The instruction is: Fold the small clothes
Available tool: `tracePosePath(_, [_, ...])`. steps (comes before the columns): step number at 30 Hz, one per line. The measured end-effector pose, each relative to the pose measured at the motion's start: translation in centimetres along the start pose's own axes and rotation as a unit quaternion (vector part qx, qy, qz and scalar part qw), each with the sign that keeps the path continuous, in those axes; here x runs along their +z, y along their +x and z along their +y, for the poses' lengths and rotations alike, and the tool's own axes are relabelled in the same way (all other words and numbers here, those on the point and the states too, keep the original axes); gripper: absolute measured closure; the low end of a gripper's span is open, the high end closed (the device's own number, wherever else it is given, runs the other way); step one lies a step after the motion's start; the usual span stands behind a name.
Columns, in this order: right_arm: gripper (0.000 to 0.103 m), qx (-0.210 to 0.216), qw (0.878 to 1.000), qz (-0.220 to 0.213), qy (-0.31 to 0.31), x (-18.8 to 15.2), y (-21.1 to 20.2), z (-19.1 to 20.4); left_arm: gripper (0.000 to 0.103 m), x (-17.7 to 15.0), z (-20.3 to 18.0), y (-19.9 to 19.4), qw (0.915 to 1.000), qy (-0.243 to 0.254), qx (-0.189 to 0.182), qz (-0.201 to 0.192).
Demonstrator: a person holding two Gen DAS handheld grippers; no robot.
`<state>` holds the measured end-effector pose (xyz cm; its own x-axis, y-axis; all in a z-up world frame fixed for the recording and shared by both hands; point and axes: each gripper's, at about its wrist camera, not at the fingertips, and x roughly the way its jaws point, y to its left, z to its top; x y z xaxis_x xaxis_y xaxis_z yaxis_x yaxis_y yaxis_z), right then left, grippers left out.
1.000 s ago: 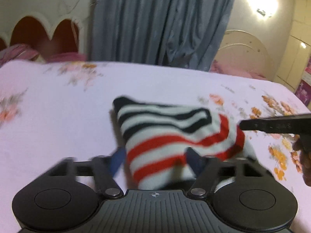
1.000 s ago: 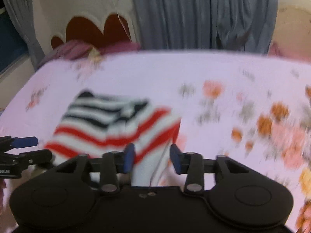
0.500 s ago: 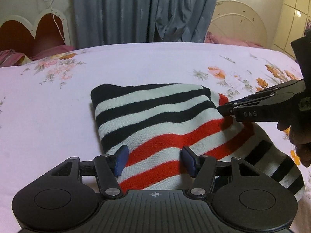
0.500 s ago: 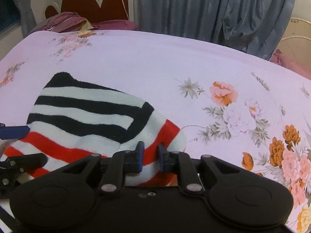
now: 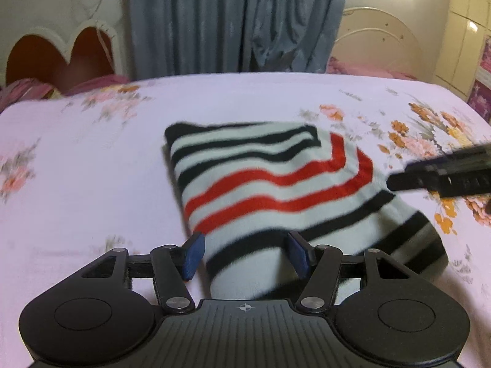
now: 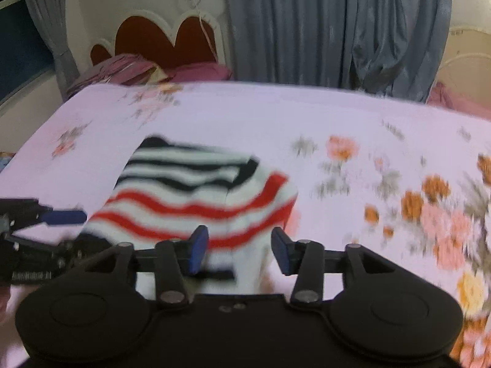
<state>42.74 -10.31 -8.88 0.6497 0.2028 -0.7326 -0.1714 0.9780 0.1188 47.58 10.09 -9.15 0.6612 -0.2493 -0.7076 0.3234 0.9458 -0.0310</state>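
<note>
Striped garment (image 5: 270, 184) folded on floral bedsheet (image 5: 92, 184), curtain (image 5: 236, 21) behind

Striped garment (image 6: 199, 190) motion-blurred, near end hidden behind tool (image 6: 239, 247)

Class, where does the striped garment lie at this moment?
In both wrist views the striped garment lies folded on the floral bedsheet, just ahead of each tool, with grey curtains beyond.

Both wrist cams sit close over the bed (image 5: 76, 184), tilted down, facing the curtain (image 5: 233, 21). Shared: striped garment (image 5: 270, 181); each cam shows the opposite gripper at frame edge.
</note>
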Motion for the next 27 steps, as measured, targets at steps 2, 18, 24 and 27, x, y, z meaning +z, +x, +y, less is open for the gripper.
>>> tracePosePath(2, [0.054, 0.004, 1.0, 0.021, 0.016, -1.0, 0.4, -0.1, 0.044, -0.7, -0.2, -0.2, 1.0, -0.005, -0.001, 0.004])
tracePosePath(18, [0.086, -0.015, 0.999, 0.052, 0.008, -2.8, 2.3, -0.2, 0.044, -3.8, 0.3, -0.2, 0.9991, -0.038, -0.01, 0.018])
tracePosePath(24, [0.084, -0.015, 1.0, 0.022, -0.009, -3.9, -1.7, 1.3, 0.044, -4.0, 0.3, -0.1, 0.999, -0.038, -0.011, 0.019])
tracePosePath(27, [0.085, -0.012, 1.0, 0.025, -0.003, -4.8, -2.8, 1.5, 0.044, -4.5, 0.1, -0.7, 0.9989, -0.038, -0.013, 0.022])
